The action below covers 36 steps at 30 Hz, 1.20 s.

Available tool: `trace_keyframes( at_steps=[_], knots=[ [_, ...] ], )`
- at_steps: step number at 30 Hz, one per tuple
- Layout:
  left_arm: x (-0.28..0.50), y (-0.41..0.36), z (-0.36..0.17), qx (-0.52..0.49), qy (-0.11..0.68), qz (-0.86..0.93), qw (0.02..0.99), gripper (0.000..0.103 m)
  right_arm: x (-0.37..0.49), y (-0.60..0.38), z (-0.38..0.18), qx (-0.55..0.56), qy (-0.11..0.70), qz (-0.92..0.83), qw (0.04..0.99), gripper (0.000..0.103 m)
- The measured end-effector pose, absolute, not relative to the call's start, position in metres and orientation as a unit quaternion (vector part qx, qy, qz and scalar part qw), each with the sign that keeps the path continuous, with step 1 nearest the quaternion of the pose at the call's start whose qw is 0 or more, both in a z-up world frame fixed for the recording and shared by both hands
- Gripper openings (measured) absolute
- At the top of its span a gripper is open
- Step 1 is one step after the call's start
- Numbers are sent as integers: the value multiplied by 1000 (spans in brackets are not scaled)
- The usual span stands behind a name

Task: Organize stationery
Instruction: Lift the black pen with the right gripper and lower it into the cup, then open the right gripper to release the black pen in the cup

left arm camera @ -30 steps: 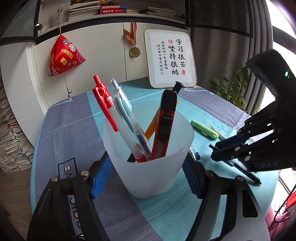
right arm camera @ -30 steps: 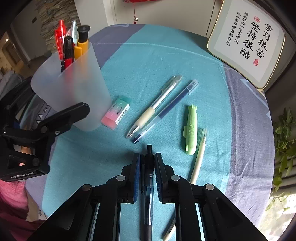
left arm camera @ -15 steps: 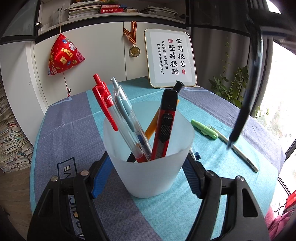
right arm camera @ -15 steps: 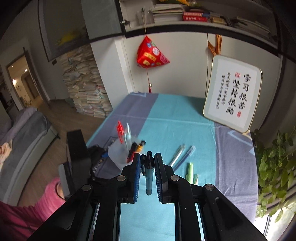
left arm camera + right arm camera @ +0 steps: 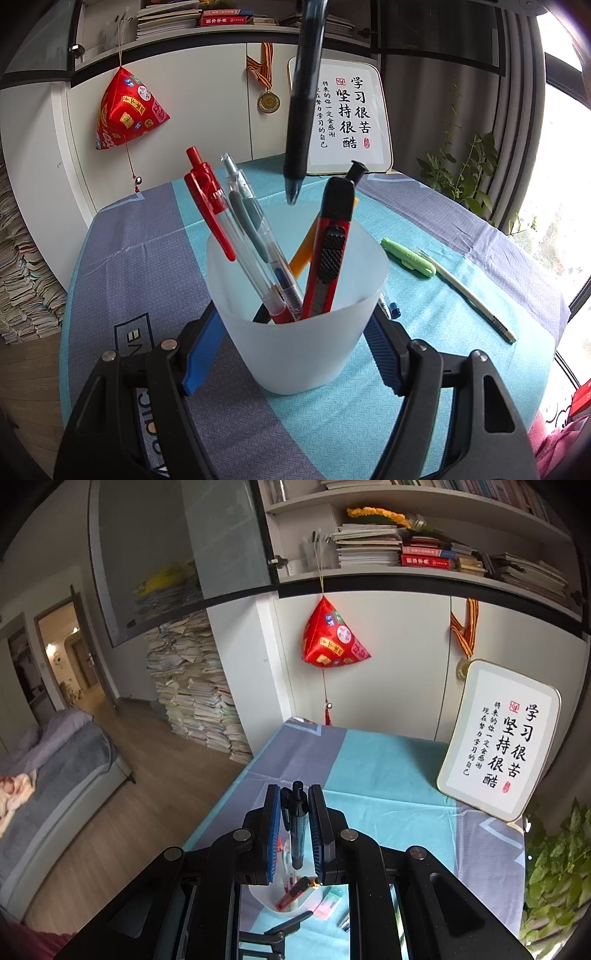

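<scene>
Left wrist view, from the left: a red pyramid-shaped fabric ornament (image 5: 127,110) hangs on the white cabinet. Below it, the round table under a grey-and-teal cloth (image 5: 140,251).

Centre: the left gripper (image 5: 291,347) is clamped on a frosted white plastic cup (image 5: 295,343), a blue pad pressed to each side; the cup stands upright on the cloth. Inside lean a red clip pen (image 5: 207,206), a clear retractable pen with grey grip (image 5: 247,218), an orange pen (image 5: 306,254) and a red-and-black utility knife (image 5: 330,251).

Directly above the cup's mouth hangs a dark translucent pen (image 5: 301,110), tip down, just clear of the rim.

Right of the cup: a blue-capped pen end (image 5: 391,308) pokes out from behind it; farther right lie a green shark-shaped correction tape (image 5: 408,256) and a cream pen (image 5: 469,295), touching at one end. Behind, a framed calligraphy board (image 5: 351,118) leans on the cabinet.

Right wrist view: the right gripper (image 5: 295,827) grips the dark pen between its blue pads, clicker end up. Below it, the cup and a pink-and-green eraser (image 5: 328,904).
</scene>
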<state>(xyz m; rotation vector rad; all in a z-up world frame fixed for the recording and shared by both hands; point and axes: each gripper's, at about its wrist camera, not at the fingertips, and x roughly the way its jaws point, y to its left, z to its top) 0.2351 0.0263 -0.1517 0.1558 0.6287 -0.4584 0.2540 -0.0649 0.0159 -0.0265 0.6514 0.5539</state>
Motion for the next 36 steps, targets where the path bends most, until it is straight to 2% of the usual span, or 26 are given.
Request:
trace_keyframes(
  at_steps=[15, 22, 27, 28, 30, 32, 36],
  knots=[
    [235, 26, -152, 76, 306, -223, 922, 71, 281, -69, -54, 3, 412, 259, 873, 16],
    [235, 26, -152, 76, 307, -223, 922, 71, 280, -71, -63, 1, 427, 253, 868, 16],
    [235, 26, -152, 76, 308, -223, 922, 72, 268, -93, -49, 19, 412, 242, 878, 16],
    [235, 25, -153, 76, 308, -223, 922, 72, 264, -100, -45, 20, 405, 235, 883, 18],
    [235, 25, -153, 77, 308, -223, 922, 72, 257, -118, -42, 18, 398, 211, 893, 30],
    [235, 25, -152, 77, 308, -223, 922, 72, 253, -138, -48, 21, 405, 180, 896, 38],
    [235, 25, -152, 77, 308, -223, 922, 72, 250, -171, -86, 21, 464, 112, 879, 38]
  ],
)
